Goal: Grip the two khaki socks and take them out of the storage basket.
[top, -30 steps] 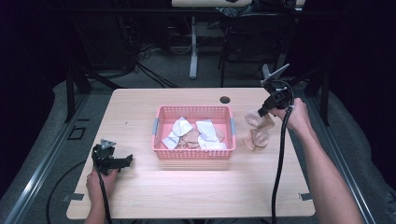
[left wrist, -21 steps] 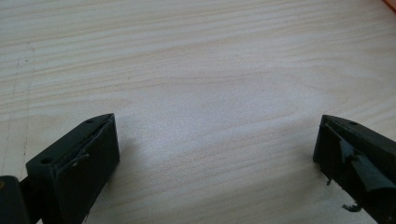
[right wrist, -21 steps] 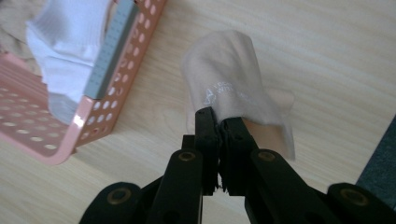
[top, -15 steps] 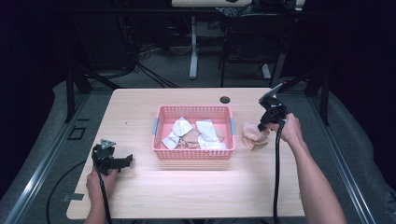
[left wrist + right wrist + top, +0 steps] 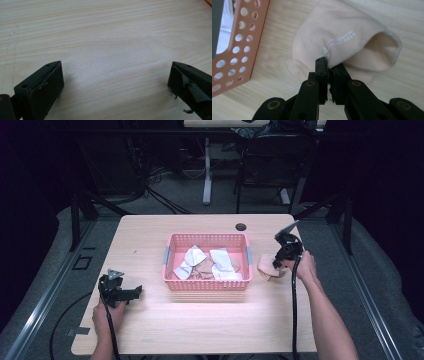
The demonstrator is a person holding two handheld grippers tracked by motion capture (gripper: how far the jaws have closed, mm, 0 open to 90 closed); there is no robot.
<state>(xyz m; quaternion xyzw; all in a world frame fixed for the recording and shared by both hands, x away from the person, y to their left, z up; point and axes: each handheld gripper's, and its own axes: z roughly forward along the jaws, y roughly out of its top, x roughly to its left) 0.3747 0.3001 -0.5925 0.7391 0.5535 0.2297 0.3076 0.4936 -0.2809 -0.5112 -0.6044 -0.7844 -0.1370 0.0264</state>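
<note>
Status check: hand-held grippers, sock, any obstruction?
Right hand-held gripper shut on beige sock, on table beside pink basket. Left hand-held gripper open, empty. Nothing obstructing.

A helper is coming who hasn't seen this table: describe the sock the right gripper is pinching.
Find the pink basket mid-table. Just outside its right wall, on bare wood, lies a beige sock, pinched by the right gripper. Unlike the socks inside, it's out of the basket and carries small white lettering.

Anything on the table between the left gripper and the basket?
No. In the high view, only bare table lies between the left gripper and the basket.
</note>
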